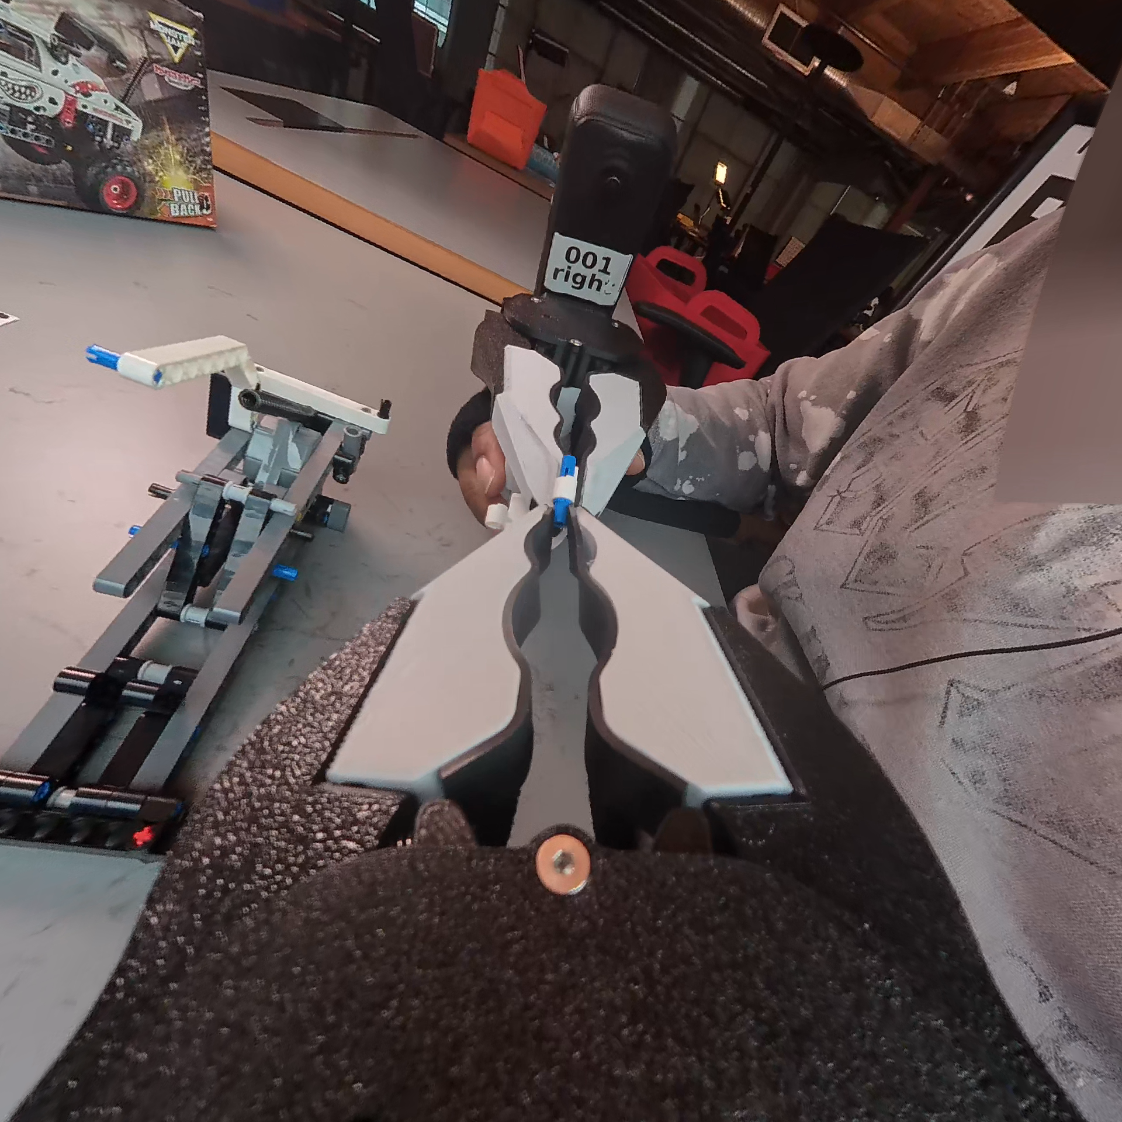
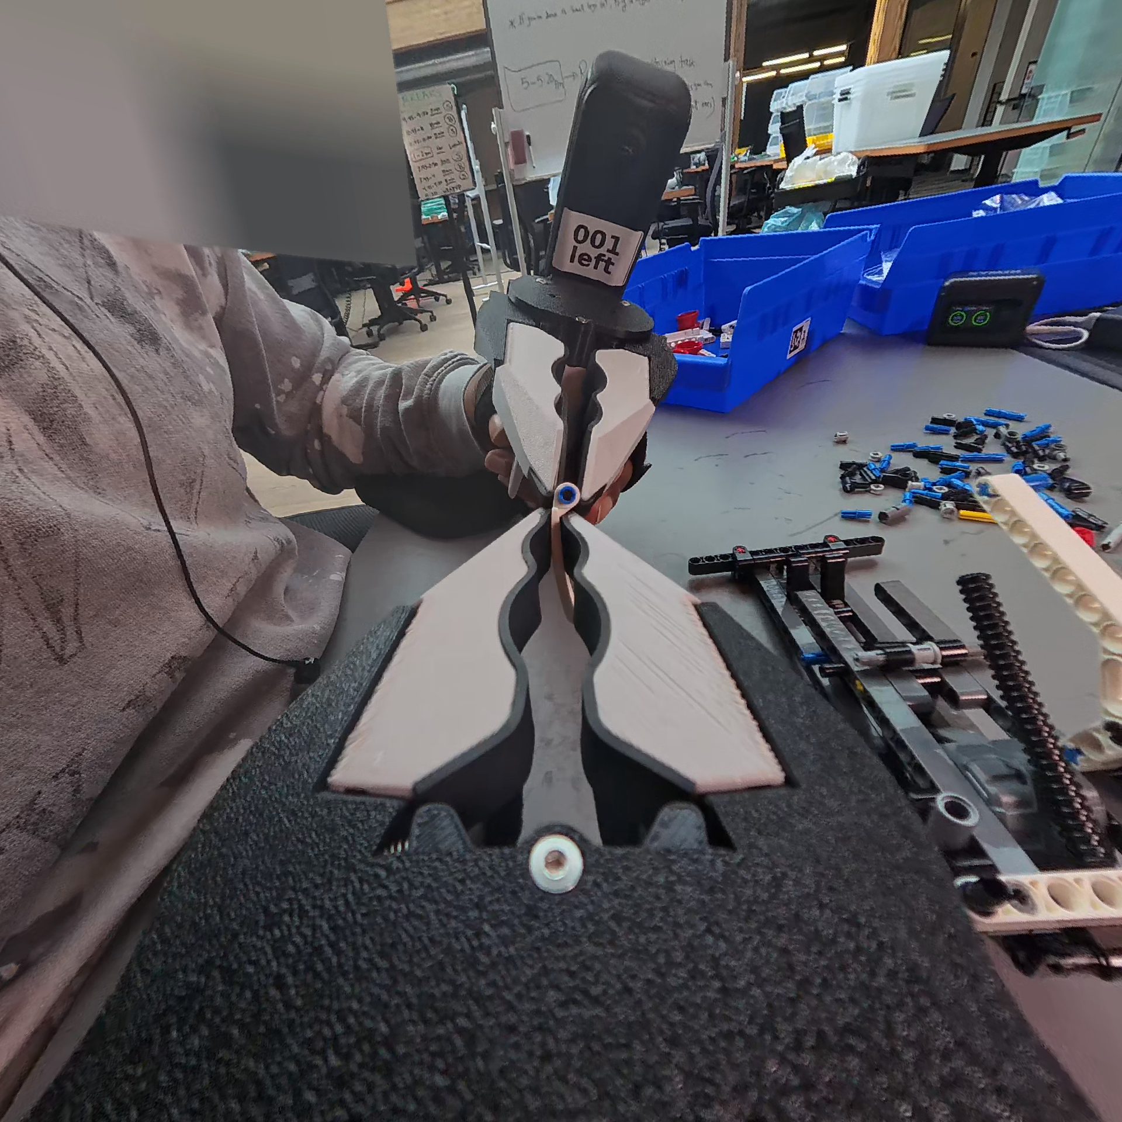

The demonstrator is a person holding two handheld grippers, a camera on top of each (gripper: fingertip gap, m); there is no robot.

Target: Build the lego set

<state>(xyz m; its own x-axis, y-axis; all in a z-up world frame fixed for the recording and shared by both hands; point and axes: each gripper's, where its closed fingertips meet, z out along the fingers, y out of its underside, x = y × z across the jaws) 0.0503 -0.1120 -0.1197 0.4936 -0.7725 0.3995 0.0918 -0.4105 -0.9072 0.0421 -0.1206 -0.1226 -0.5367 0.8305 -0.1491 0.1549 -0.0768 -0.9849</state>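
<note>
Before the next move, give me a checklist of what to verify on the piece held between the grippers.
1. Blue pin with white sleeve is held off the table: ok.
2. Left gripper fingers are closed on the pin's near end: ok.
3. Right gripper fingers are closed on the far end: ok.
4. Sleeve is fully seated on the pin: cannot tell.
5. Chassis lies flat on the table, apart from both grippers: ok.
6. Loose pins lie on the table: ok.

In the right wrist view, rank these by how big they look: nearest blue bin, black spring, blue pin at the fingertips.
1. Nearest blue bin.
2. Black spring; being nearer the camera may exaggerate its size.
3. Blue pin, tiny, seen end-on.
</note>
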